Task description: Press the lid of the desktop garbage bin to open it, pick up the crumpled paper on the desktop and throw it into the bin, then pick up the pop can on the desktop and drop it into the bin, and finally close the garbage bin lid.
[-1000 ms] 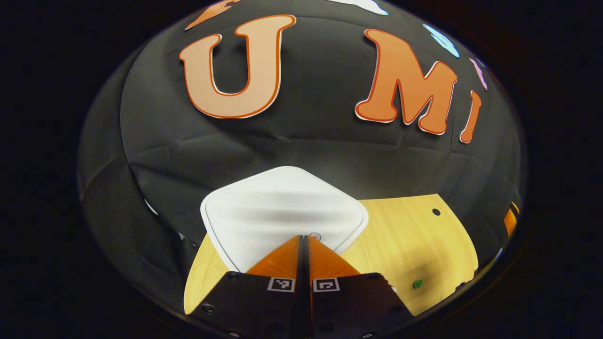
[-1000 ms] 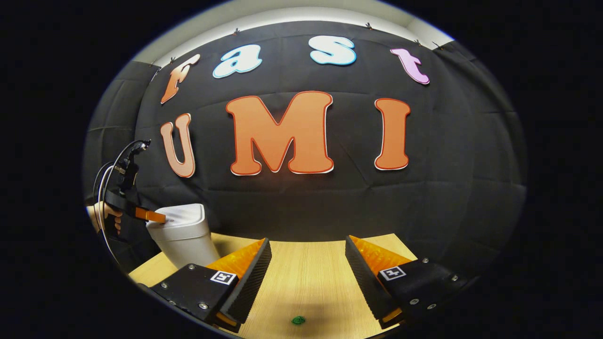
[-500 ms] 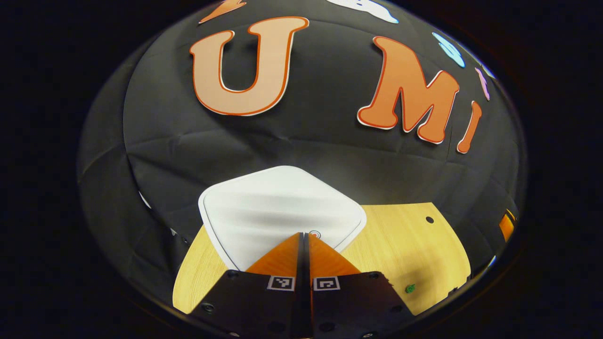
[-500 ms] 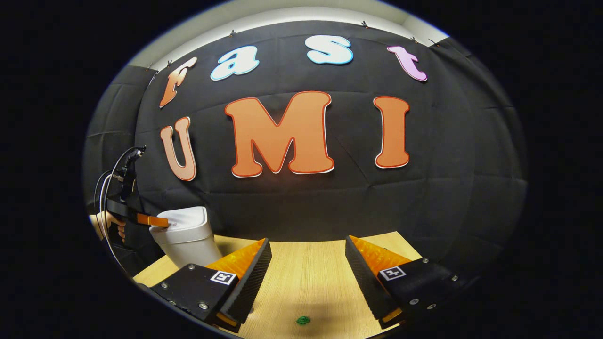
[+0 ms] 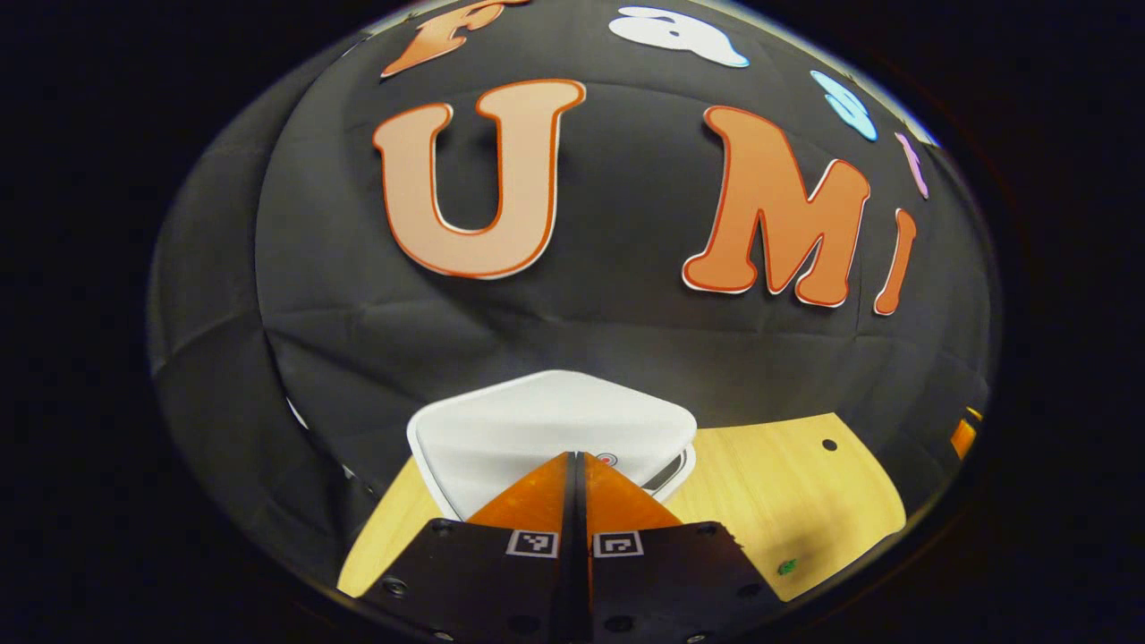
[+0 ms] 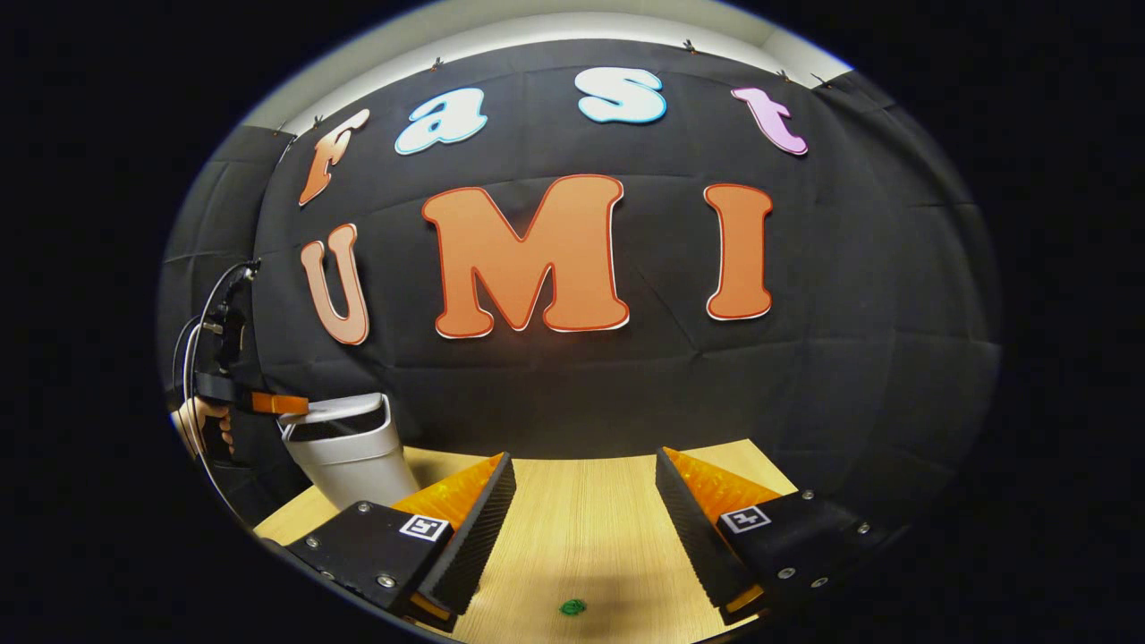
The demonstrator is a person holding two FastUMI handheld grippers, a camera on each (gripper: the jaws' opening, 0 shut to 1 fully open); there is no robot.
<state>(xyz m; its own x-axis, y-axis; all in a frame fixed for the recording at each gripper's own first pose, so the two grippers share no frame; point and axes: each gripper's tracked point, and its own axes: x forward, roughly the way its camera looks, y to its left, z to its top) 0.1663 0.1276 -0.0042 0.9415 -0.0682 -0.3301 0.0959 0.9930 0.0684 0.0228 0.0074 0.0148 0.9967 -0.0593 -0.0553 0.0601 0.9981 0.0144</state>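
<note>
The white bin (image 5: 546,429), low centre in the left gripper view, has its lid (image 5: 555,416) tilted ajar just beyond the left gripper (image 5: 577,458), fingers pressed together and empty, while the right gripper (image 6: 581,501) gapes wide over the wooden table (image 6: 581,537).
</note>
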